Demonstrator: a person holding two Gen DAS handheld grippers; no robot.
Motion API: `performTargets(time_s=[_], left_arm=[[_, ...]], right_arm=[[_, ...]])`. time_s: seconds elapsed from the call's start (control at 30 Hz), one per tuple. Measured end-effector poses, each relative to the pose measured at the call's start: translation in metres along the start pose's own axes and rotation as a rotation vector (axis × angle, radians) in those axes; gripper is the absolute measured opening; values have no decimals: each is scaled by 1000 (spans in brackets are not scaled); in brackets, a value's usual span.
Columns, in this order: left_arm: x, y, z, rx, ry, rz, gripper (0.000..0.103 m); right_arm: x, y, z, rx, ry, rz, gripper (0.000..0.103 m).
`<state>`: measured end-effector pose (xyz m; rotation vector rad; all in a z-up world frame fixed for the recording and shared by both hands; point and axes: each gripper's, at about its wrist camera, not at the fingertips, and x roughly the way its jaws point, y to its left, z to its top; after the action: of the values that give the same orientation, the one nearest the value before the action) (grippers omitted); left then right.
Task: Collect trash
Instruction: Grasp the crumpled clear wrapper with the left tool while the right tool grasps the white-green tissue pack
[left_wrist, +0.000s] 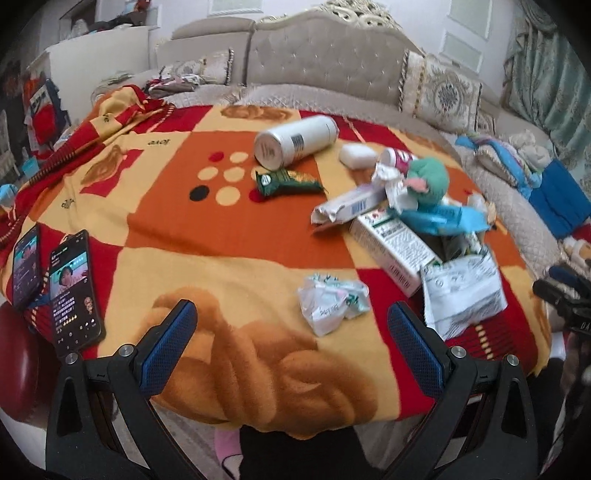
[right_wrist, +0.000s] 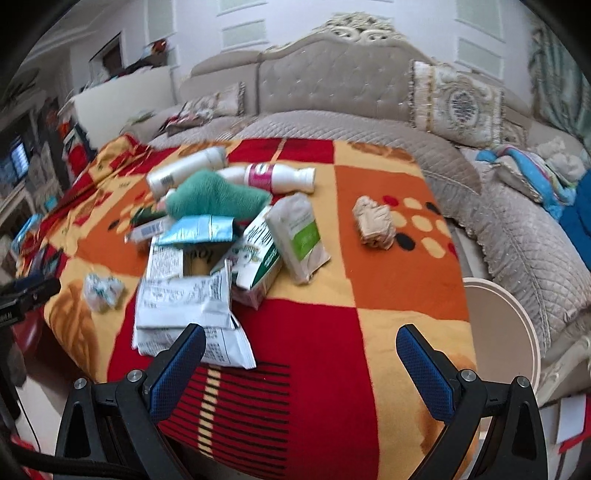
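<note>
Trash lies on a red, orange and yellow blanket (left_wrist: 221, 229). A crumpled white wrapper (left_wrist: 332, 301) sits just ahead of my open, empty left gripper (left_wrist: 291, 314). Farther off are a green snack packet (left_wrist: 288, 181), a white canister (left_wrist: 295, 140) on its side, cartons (left_wrist: 391, 240) and a white foil bag (left_wrist: 461, 295). My right gripper (right_wrist: 301, 338) is open and empty; its left finger overlaps the white foil bag (right_wrist: 184, 299). A crumpled beige paper (right_wrist: 375, 221), a green-labelled pouch (right_wrist: 299, 236), a pink-labelled bottle (right_wrist: 273, 177) and a green plush (right_wrist: 214, 199) lie beyond.
Two lit phones (left_wrist: 55, 280) lie at the blanket's left edge. A beige sofa (right_wrist: 332, 81) with cushions stands behind. A round cream bin rim (right_wrist: 509, 325) shows at the blanket's right side. Blue cloth (left_wrist: 557, 199) lies at the right.
</note>
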<state>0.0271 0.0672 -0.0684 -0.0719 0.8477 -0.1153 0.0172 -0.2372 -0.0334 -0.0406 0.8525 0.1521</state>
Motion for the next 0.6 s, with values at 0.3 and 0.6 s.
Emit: performTargets(time_s=[0.3,0.6], left_arm=[[49,-21,7,63,112,-19,89],[74,-26,12,71,173,-37,61]], right_arm=[[18,-25,18,63,18,69,94],[55,-25,52,2,20,152,93]])
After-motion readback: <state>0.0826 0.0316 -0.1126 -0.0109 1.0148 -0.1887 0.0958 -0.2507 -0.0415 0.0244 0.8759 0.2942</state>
